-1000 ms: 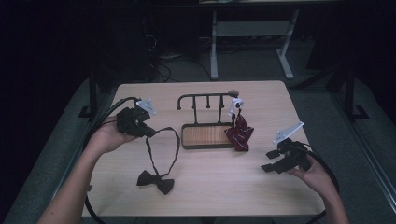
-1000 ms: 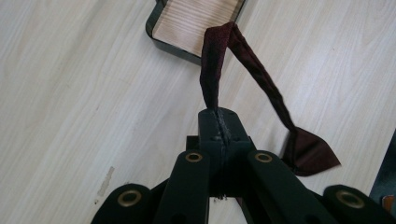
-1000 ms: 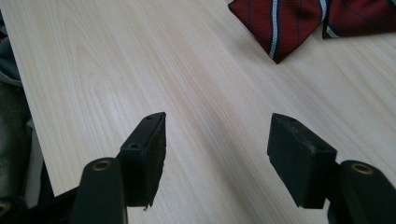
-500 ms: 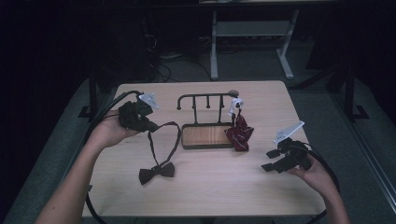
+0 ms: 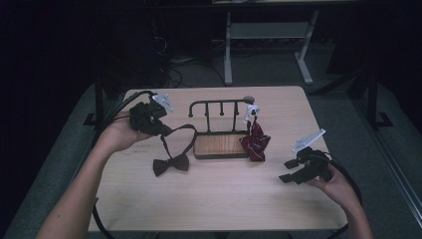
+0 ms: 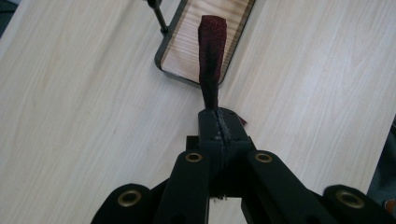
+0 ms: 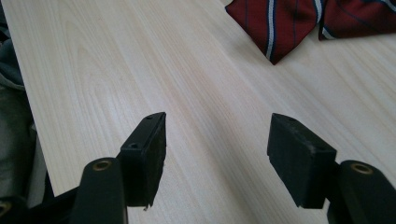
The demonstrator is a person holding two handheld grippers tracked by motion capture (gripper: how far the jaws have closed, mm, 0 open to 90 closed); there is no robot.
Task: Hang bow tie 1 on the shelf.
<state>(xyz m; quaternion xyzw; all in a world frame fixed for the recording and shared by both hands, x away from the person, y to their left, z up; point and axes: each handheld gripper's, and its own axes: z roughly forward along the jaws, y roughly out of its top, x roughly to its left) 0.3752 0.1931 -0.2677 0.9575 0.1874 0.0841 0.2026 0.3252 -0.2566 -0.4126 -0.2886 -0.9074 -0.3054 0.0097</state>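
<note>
Left gripper (image 5: 161,130): my jaws were clamped on the strap (image 6: 211,56) of the dark bow tie (image 5: 171,164), the bow hanging low beside the rack (image 5: 220,104). Right gripper (image 7: 217,156): jaws wide, empty, over bare table (image 5: 214,194) near the striped tie (image 5: 255,142). Advice: lift the strap clear, loop over a peg, no snagging.
</note>
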